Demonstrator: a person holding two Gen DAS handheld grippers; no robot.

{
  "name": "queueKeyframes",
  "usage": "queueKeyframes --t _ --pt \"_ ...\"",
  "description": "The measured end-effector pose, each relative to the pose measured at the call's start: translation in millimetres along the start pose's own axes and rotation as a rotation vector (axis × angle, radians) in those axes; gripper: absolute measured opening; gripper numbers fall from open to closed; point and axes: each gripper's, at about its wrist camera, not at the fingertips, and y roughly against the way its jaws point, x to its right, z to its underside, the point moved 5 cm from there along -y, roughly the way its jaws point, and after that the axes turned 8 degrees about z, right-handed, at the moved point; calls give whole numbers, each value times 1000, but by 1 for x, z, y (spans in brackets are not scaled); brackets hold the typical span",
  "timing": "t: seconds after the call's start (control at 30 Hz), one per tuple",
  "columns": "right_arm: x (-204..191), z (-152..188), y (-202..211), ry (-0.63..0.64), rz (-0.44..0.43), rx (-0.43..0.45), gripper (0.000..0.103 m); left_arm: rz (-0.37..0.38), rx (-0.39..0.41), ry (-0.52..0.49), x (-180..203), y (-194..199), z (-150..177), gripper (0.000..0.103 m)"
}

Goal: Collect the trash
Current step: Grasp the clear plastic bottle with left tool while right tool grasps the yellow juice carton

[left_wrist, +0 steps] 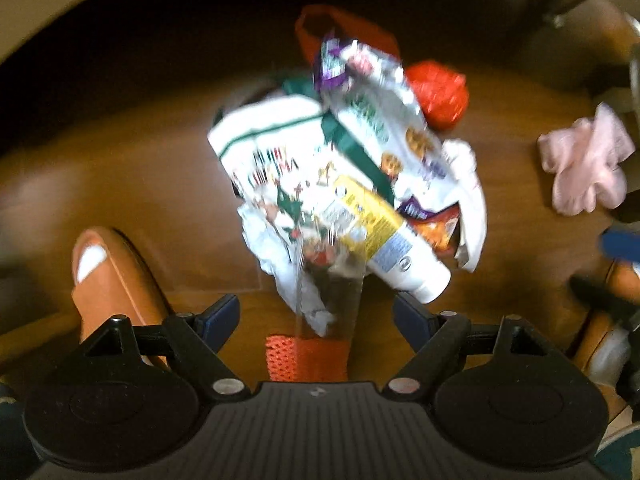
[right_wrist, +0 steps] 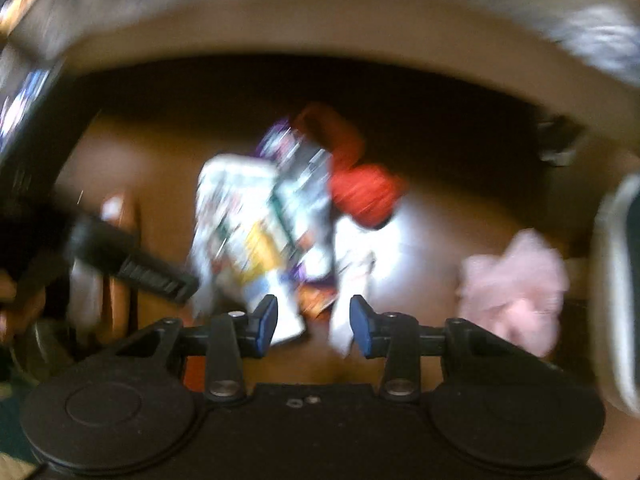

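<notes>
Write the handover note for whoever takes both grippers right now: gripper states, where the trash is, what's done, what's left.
Left gripper: open, empty, pointing down over the near end of the trash pile.
Right gripper: open, empty, above the same pile; this view is blurred.
Trash: wrappers, a printed white bag and a white-and-yellow tube heaped on the wooden floor. A red mesh ball lies at the far side, a strip of orange netting at the near side.
Pink cloth lies apart; whether it is trash is unclear.
Done: nothing gripped yet.
Left: grasp and collect the pile; no bin is in view.
</notes>
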Motion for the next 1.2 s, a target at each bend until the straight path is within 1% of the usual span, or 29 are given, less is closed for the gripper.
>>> queueKeyframes --t 0.1,0.17,0.33,0.43,0.53,0.67,0.7,0.73,0.77,0.83,0.87,0.93,1.07,1.2 --pt "-31 7 -29 125 30 -40 39 2 -34 32 -3 -19 -1 84" --pt "-47 10 -45 195 34 -51 39 -4 -48 53 -7 -29 -3 84" --pt "-67 13 -76 325 66 -42 39 -7 -79 102 -16 -50 -7 84" --pt "-72 13 -90 371 80 -18 39 -8 -84 127 -22 -58 -9 84" --pt "-75 9 -101 377 77 12 41 -4 -93 152 -26 -64 -9 84" --pt "-82 6 -113 369 122 35 42 -7 -88 180 -34 -69 -11 83" --pt "-81 3 -116 361 137 42 43 -2 -88 191 -36 -71 -11 81" --pt "-81 1 -118 357 140 45 43 4 -89 198 -37 -72 -11 76" --pt "-81 -1 -120 357 142 48 43 9 -91 206 -38 -73 -11 73" --pt "-83 -5 -123 361 152 56 43 16 -93 219 -41 -75 -11 62" --pt "-84 -7 -124 361 155 61 44 18 -92 225 -42 -76 -11 60" --pt "-85 -11 -125 362 159 63 45 29 -89 240 -43 -78 -10 47" --pt "-77 -19 -123 325 123 34 43 36 -86 258 -50 -80 -7 45" --pt "-59 -28 -115 262 122 71 44 36 -93 292 -60 -75 -4 44"
